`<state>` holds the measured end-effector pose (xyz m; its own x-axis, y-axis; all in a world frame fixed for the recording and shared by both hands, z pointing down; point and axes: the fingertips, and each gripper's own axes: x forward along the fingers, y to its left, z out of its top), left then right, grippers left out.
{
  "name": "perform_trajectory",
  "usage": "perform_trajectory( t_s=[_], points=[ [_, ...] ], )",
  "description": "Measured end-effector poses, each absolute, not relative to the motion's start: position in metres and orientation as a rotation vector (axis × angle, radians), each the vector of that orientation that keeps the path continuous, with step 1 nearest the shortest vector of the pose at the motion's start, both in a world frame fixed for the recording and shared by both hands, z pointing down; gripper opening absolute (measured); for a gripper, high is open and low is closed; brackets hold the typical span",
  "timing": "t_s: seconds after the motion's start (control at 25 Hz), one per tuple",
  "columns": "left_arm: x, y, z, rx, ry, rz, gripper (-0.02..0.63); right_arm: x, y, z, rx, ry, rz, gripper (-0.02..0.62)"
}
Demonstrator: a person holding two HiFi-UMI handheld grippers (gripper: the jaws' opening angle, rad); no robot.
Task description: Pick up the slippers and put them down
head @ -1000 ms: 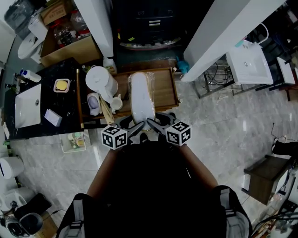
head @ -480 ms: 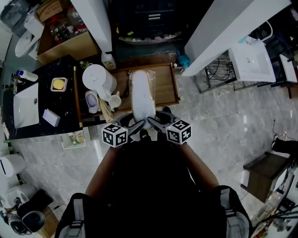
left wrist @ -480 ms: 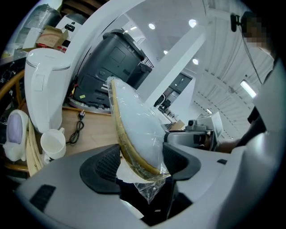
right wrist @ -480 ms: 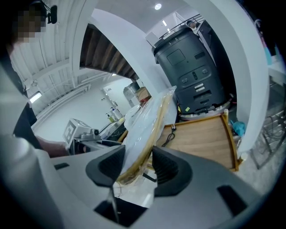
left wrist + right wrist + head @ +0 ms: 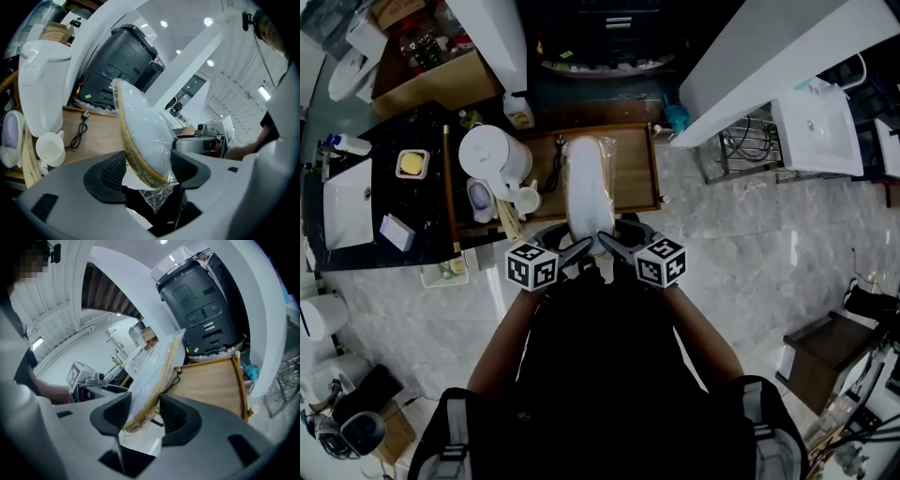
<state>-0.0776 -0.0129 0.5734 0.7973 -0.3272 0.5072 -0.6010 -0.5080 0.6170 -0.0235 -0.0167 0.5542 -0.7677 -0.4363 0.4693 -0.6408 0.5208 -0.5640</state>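
Observation:
White slippers (image 5: 586, 183) with tan sole edges, wrapped in clear plastic, hang tilted over a wooden tray (image 5: 639, 173). Both grippers hold their near end. My left gripper (image 5: 574, 251) is shut on the heel from the left, and my right gripper (image 5: 614, 246) is shut on it from the right. In the left gripper view the slippers (image 5: 143, 126) stand on edge between the dark pads of the left gripper (image 5: 147, 171), with loose plastic hanging below. In the right gripper view the slippers (image 5: 157, 364) run up and away from the right gripper (image 5: 144, 416).
A white kettle (image 5: 492, 155) and a white mug (image 5: 525, 199) stand at the tray's left end, and a black cord (image 5: 79, 133) lies beside them. Left of that is a black counter with a sink (image 5: 347, 202). White beams, a dark machine (image 5: 201, 310) and a washbasin (image 5: 816, 131) surround the tray.
Both grippers have carried the slippers a little forward and lower over the tray. Both grips look the same as before.

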Motion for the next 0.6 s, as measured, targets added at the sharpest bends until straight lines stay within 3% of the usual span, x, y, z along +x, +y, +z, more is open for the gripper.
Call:
perform_trajectory(
  t_s=[0.6],
  points=[
    [-0.053, -0.037, 0.609, 2.042, -0.709, 0.476, 0.299, 0.000, -0.045, 0.593, 0.802, -2.439, 1.176, 0.192]
  ],
)
